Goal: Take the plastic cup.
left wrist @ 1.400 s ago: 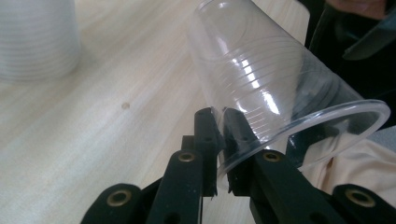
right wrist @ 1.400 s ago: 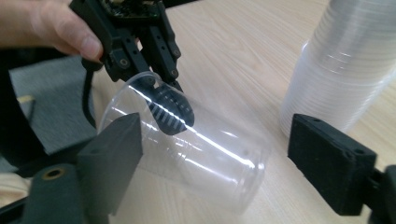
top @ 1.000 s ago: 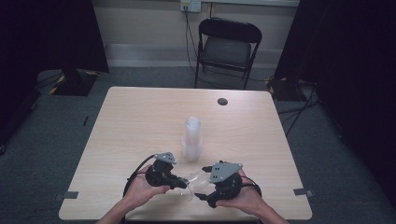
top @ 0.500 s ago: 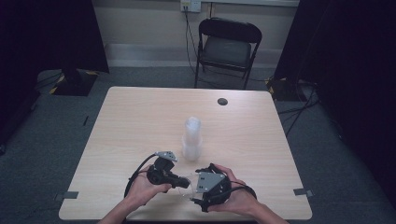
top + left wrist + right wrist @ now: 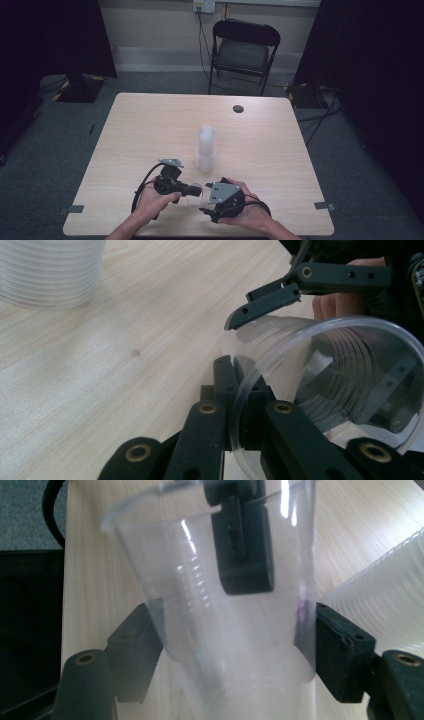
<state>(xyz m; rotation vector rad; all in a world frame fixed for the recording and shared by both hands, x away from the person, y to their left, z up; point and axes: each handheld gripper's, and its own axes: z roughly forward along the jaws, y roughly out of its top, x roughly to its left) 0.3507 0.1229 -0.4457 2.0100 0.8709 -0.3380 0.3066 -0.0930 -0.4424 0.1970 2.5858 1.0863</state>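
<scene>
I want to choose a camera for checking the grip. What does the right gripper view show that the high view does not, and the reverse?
Right gripper view: the jaws of the right gripper, which have just been closing, press the wall of the clear cup from both sides; the jaws of the left gripper pinch its rim. High view: the whole table, the left hand, the right hand, the chair behind. Shared: the cup, the cup stack, the table surface.

**Item Count: Tabletop and Surroundings**

One clear plastic cup (image 5: 330, 390) held loose. One stack of nested clear cups (image 5: 205, 148); number within the stack cannot be told. Two claws: left claw (image 5: 192, 189), right claw (image 5: 204, 200). One wooden tabletop (image 5: 140, 130). One small dark disc (image 5: 238, 108). One black folding chair (image 5: 243, 50).
</scene>
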